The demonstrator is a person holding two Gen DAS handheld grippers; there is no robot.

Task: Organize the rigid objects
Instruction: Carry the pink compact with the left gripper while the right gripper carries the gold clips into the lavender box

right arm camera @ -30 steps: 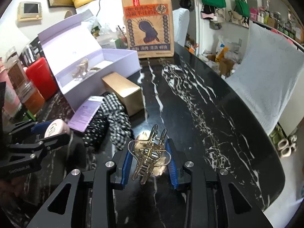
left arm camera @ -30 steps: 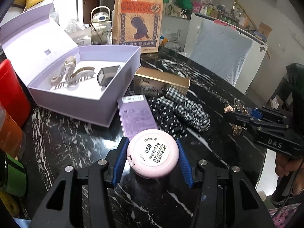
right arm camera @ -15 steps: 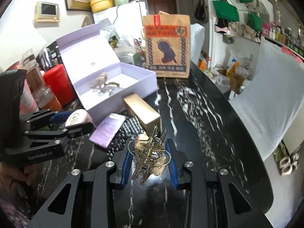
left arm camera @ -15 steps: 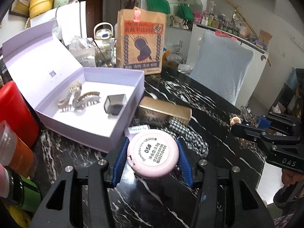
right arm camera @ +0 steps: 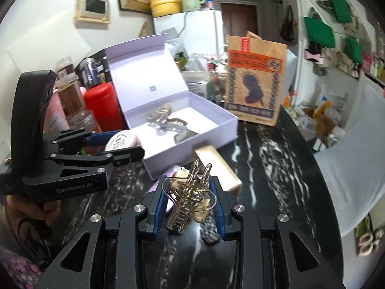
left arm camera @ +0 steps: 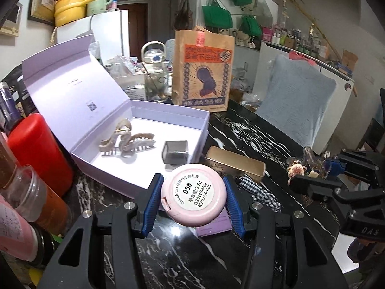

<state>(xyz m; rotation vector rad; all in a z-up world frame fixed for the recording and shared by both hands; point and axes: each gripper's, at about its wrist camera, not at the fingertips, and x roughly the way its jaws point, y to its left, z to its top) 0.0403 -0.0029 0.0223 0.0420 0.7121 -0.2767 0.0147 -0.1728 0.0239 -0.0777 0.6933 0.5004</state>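
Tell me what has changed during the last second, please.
Both grippers rose and moved toward the open lilac box. The left gripper keeps the pink compact, the right gripper keeps the gold hair claw. Nothing was released; the beige clips stayed inside.

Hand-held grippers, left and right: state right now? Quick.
Left hand-held gripper: closed on the pink compact.
Right hand-held gripper: closed on the gold hair claw.
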